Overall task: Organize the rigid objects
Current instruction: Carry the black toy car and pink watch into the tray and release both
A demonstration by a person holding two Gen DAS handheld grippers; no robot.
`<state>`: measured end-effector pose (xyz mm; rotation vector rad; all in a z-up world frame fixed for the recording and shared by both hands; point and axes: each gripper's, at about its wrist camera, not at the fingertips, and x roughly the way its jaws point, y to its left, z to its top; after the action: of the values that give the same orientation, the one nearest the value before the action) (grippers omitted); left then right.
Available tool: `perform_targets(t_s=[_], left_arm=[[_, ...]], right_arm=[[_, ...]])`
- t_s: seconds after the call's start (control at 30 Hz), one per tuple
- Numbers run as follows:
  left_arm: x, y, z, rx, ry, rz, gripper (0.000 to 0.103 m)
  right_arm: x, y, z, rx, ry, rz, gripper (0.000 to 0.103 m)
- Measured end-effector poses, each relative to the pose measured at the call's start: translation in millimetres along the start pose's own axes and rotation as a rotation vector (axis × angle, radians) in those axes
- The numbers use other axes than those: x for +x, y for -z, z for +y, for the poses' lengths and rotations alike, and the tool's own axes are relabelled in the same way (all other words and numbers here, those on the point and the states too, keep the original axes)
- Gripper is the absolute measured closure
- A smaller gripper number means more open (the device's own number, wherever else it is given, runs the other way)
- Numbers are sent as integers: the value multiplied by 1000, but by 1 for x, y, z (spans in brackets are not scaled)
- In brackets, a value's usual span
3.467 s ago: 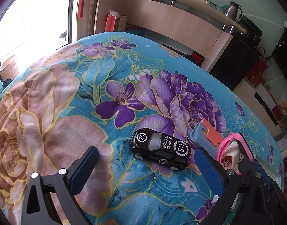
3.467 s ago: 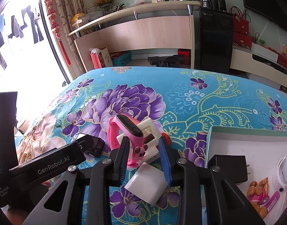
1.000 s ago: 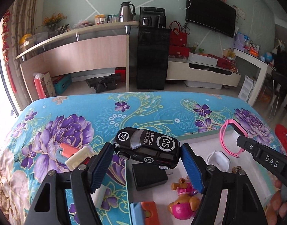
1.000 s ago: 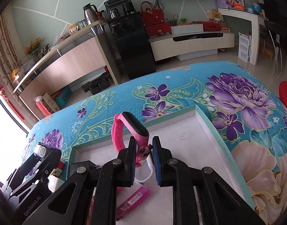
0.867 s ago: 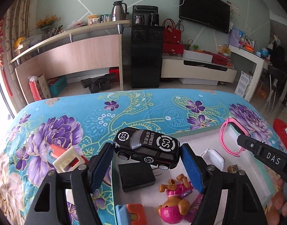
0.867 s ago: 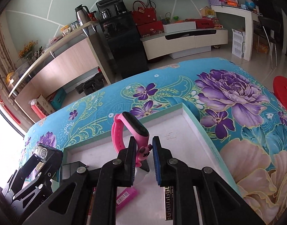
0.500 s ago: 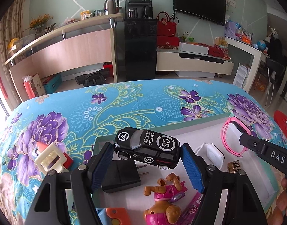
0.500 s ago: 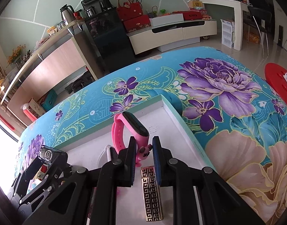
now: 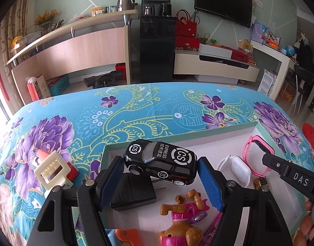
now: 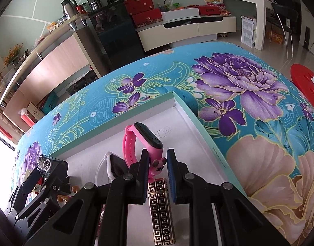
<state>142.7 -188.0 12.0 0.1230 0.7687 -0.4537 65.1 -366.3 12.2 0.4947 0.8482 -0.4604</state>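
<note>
I've got the left gripper (image 9: 160, 181) clamped on the black toy car (image 9: 160, 162), pads on its front & rear ends, jaws fairly wide, car lifted above the white tray (image 9: 208, 141). Under the car, betw. the jaws: black plug adapter (image 9: 134, 192) on the tray floor. Just ahead of the R jaw tip, lower: pink/brown toy figure (image 9: 183, 211). Past the R jaw: white case (image 9: 240, 169). Outside the L jaw, off the tray on the floral cloth (image 9: 136, 106): cream/red block toy (image 9: 53, 170).

My right gripper (image 10: 157, 174) is pinched narrow on the pink watch (image 10: 143, 143), gripping the strap; watch face stands up ahead of the tips, over the tray's far corner area. Directly below, betw. the jaws: gold patterned lighter (image 10: 161, 209) lying on the tray. Can't tell if the watch touches the tray floor.
</note>
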Motion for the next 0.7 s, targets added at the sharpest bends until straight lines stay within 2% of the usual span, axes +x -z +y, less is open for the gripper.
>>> perform_targets(t_s=[0.3,0.43,0.5,0.57,0.7], left_arm=[[4,1,0,-3,-4,26,26],[4,1,2,-8,-11,36,25],[4,1,3,-10,-16,40,25],[5,1,4,-12,-18,44,25],[4,1,6,-14,-25,47,23]], right_arm=[[1,-1,0,-1,5,10,85],[3,-1,1,-13,35,17,84],[2,-2,0,-13,49,13,82],[0,-2,-2,-6,47,7,68],[-3,-3,-1,-8,53,-4,64]])
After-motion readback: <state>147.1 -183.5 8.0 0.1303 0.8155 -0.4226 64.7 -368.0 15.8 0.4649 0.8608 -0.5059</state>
